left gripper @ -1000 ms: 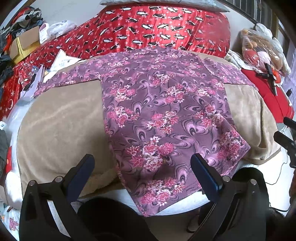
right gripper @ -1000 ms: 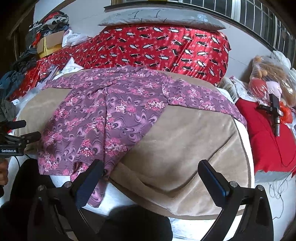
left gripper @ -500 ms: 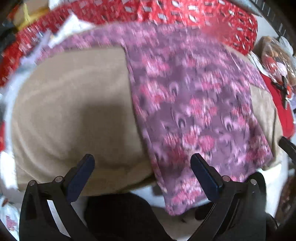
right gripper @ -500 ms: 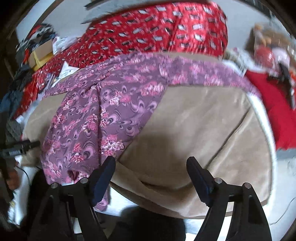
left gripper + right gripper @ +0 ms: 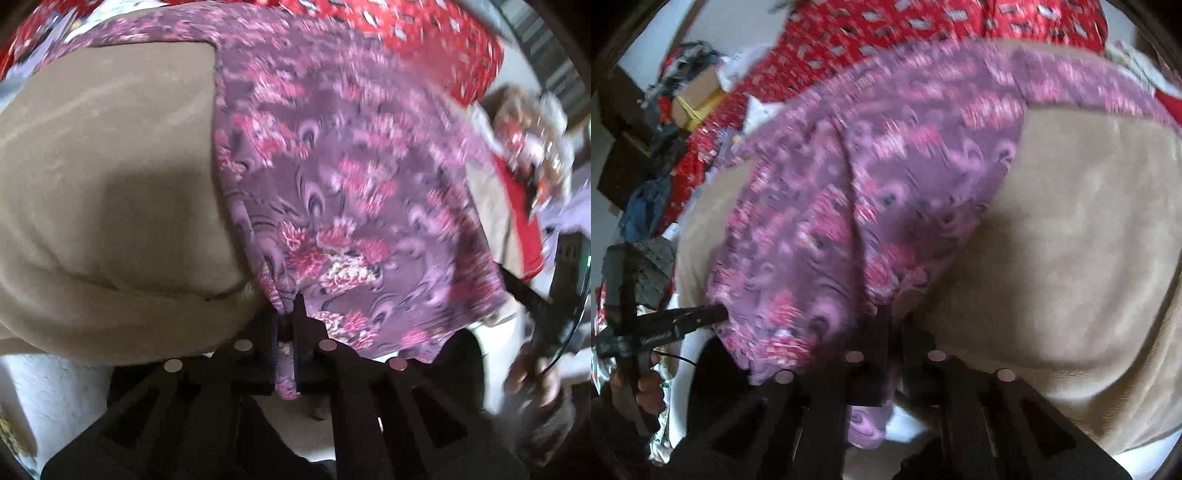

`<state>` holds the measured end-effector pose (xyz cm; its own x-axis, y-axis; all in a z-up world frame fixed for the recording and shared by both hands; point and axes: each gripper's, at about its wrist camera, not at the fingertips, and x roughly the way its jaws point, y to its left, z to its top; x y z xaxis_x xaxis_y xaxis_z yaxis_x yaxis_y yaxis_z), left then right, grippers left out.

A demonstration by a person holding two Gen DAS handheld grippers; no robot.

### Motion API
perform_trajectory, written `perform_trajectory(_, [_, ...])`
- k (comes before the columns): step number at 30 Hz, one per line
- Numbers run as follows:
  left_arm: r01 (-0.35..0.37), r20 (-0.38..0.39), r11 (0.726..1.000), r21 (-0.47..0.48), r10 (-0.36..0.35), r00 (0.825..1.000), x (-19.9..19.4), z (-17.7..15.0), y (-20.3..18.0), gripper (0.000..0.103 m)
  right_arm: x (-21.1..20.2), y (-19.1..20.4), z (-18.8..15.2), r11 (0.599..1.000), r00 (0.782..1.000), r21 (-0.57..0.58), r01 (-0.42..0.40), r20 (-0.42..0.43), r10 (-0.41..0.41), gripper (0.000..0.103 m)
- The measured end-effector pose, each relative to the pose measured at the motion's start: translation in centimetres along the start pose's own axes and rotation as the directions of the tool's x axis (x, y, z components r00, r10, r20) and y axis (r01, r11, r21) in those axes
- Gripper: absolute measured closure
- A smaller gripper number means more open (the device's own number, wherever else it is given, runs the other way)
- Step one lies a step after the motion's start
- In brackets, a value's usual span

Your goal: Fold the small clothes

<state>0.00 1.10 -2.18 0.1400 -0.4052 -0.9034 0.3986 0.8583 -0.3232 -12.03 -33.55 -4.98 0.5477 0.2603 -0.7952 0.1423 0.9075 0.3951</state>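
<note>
Lying spread over tan blanket (image 5: 103,177), purple floral top (image 5: 351,177) reached from near edge toward far red patterned bedding (image 5: 436,48). Left gripper (image 5: 285,321) pinched near-left hem corner, fingers closed on fabric, cloth hanging between them. Right gripper (image 5: 894,332) likewise clamped near-right hem corner, fingers together on fabric. Both views motion-blurred. Clutter pile (image 5: 676,92) sat far left.

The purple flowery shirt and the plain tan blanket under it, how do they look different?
The purple flowery shirt has pink blossoms and swirls; the plain tan blanket has no print. The shirt lies on top; the blanket lies underneath. Both tools pinch the shirt's near hem, not the blanket. Both are soft cloth.
</note>
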Motion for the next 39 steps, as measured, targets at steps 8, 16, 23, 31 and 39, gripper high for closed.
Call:
perform_trajectory(8, [-0.070, 0.029, 0.995, -0.068, 0.072, 0.997, -2.6, 1.5, 2.6, 0.100, -12.2, -2.9, 0.0, 0.999, 0.969, 0.033, -0.029, 0.245, 0.020, 0.103])
perform_trajectory(16, [0.021, -0.038, 0.997, -0.076, -0.024, 0.999, -0.6, 0.1, 2.8, 0.060, -7.3, -6.2, -3.0, 0.974, 0.991, 0.184, -0.131, 0.036, 0.127, 0.073])
perform_trajectory(23, [0.003, -0.080, 0.997, -0.078, -0.009, 0.997, 0.9, -0.7, 2.5, 0.100, -0.5, -2.3, -3.6, 0.995, 0.987, 0.076, -0.064, -0.144, 0.075, 0.083])
perform_trajectory(31, [-0.022, 0.001, 0.995, -0.098, 0.022, 1.000, -4.7, -0.2, 4.3, 0.101, -12.9, -3.0, -2.8, 0.993, 0.986, 0.046, -0.110, 0.128, 0.103, 0.100])
perform_trajectory(39, [-0.171, -0.123, 0.972, -0.158, 0.153, 0.981, -1.4, -0.3, 7.3, 0.100, -8.1, -10.9, -5.2, 0.964, 0.997, 0.254, 0.073, -0.015, -0.072, 0.098])
